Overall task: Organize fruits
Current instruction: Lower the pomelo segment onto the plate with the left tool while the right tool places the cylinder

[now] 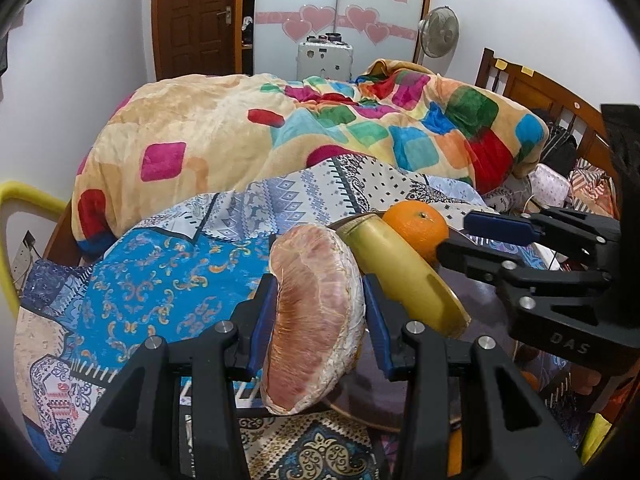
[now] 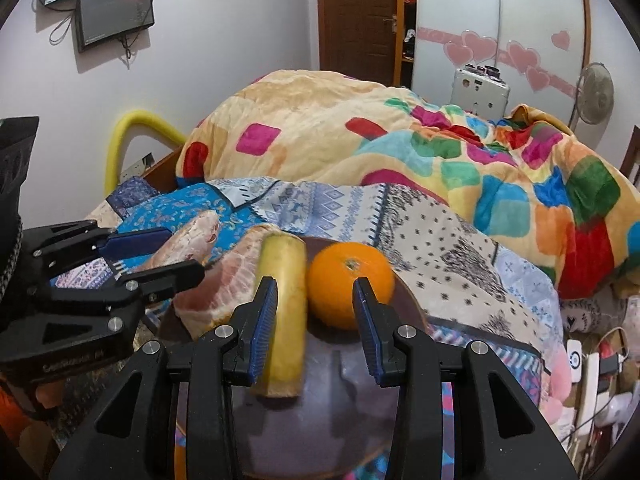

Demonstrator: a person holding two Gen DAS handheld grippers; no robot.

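My left gripper (image 1: pixel 320 300) is shut on a peeled pink pomelo segment (image 1: pixel 316 312) and holds it at the left edge of a dark brown plate (image 2: pixel 340 380). It also shows in the right wrist view (image 2: pixel 156 252), with the held segment (image 2: pixel 192 236) between its fingers. On the plate lie a second pomelo segment (image 2: pixel 224 288), a peeled banana piece (image 2: pixel 284 304) and an orange (image 2: pixel 352 284). My right gripper (image 2: pixel 316 316) is open and empty, just in front of the orange and banana. In the left wrist view it (image 1: pixel 460 232) is by the orange (image 1: pixel 416 228) and banana (image 1: pixel 404 272).
The plate stands on a bed covered with patterned blue sheets (image 1: pixel 168 272). A thick colourful blanket (image 1: pixel 320 128) is piled behind. A wooden headboard (image 1: pixel 532 88) and cluttered items (image 2: pixel 592 360) are at the right. A yellow foam rail (image 2: pixel 136 128) is at the left.
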